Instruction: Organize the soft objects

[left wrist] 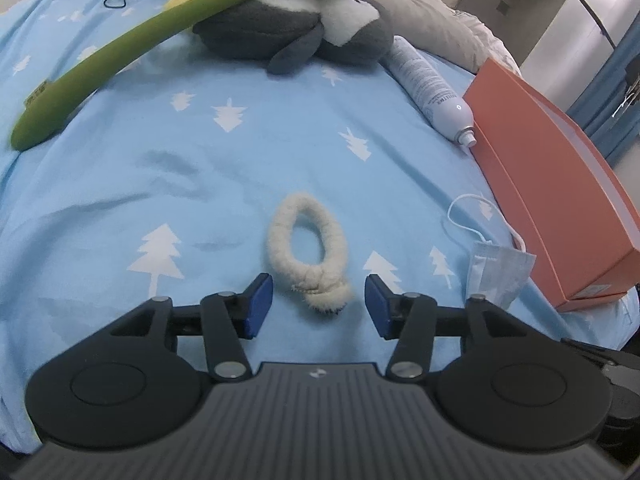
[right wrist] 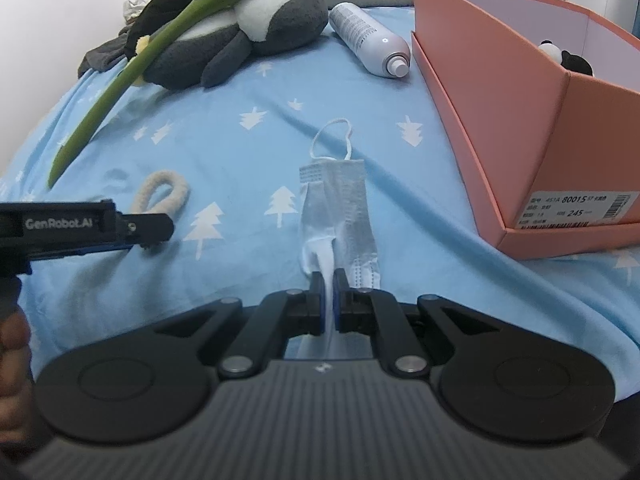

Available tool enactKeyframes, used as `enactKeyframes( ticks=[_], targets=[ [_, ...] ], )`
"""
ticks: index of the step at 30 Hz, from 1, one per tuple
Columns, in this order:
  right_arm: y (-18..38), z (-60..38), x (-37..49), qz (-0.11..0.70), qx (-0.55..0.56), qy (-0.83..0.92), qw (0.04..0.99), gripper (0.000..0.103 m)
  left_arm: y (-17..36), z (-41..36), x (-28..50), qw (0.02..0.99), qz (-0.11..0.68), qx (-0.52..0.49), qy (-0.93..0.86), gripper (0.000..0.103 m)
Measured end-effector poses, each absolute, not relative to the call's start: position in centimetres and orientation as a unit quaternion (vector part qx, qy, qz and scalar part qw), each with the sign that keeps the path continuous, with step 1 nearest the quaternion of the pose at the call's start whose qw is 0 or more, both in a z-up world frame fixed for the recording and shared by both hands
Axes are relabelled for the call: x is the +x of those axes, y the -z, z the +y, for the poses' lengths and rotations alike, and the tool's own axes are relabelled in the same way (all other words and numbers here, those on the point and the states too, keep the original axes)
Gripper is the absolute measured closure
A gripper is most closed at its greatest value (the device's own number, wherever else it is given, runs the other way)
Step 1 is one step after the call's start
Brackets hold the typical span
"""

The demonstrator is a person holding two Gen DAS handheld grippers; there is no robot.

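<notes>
A cream fluffy hair tie (left wrist: 306, 248) lies flat on the blue tree-print sheet (left wrist: 120, 184). Its knotted end sits between the blue pads of my left gripper (left wrist: 319, 306), which is open, with a gap on both sides of the knot. In the right wrist view the hair tie (right wrist: 162, 192) shows just beyond the left gripper (right wrist: 152, 228), seen side-on. My right gripper (right wrist: 329, 292) is shut on the near edge of a white face mask (right wrist: 340, 208), which lies stretched out on the sheet. The mask (left wrist: 498, 270) also shows at the left view's right side.
An orange shoebox (right wrist: 500, 120) stands open at the right with a small panda toy (right wrist: 568, 58) inside. A grey penguin plush (right wrist: 248, 36) lies at the back under a long green brush (right wrist: 120, 80). A white spray can (right wrist: 368, 38) lies beside the box. Pillows are behind.
</notes>
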State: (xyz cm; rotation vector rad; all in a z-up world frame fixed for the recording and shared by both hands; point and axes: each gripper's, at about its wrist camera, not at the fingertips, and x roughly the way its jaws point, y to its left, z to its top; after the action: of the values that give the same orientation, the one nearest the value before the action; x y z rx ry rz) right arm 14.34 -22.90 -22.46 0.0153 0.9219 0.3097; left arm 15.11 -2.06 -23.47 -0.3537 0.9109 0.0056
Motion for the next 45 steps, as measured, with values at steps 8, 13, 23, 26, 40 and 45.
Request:
enactKeyframes(
  ticks=[8,13,23,26,40,45],
  targets=[
    [22.3,-22.7,14.3,0.440,0.004,-0.148,0.886,0.095,23.4,-1.3,15.3,0.887,0.427,-0.173,-0.020,0.066],
    [21.4,-22.8,14.5,0.434,0.010,-0.150,0.888,0.095,22.3,-0.8,14.9,0.890,0.417,-0.185,-0.014,0.066],
    [17.3,-23.2,14.6,0.401,0.024,-0.155,0.902,0.095,17.7,-1.2,14.3,0.906,0.381,-0.180,0.017,0.066],
    [15.3,-23.2,14.4,0.387,0.029,-0.159,0.908,0.095,15.7,-1.6,14.2,0.912,0.369,-0.173,0.034,0.066],
    [5.5,-24.2,14.1,0.281,0.047,-0.167,0.944,0.095,5.4,-4.5,14.7,0.937,0.292,-0.153,0.115,0.066],
    [2.8,-26.1,14.4,0.246,0.060,-0.153,0.955,0.095,2.3,-6.5,16.2,0.942,0.259,-0.152,0.153,0.066]
  ],
)
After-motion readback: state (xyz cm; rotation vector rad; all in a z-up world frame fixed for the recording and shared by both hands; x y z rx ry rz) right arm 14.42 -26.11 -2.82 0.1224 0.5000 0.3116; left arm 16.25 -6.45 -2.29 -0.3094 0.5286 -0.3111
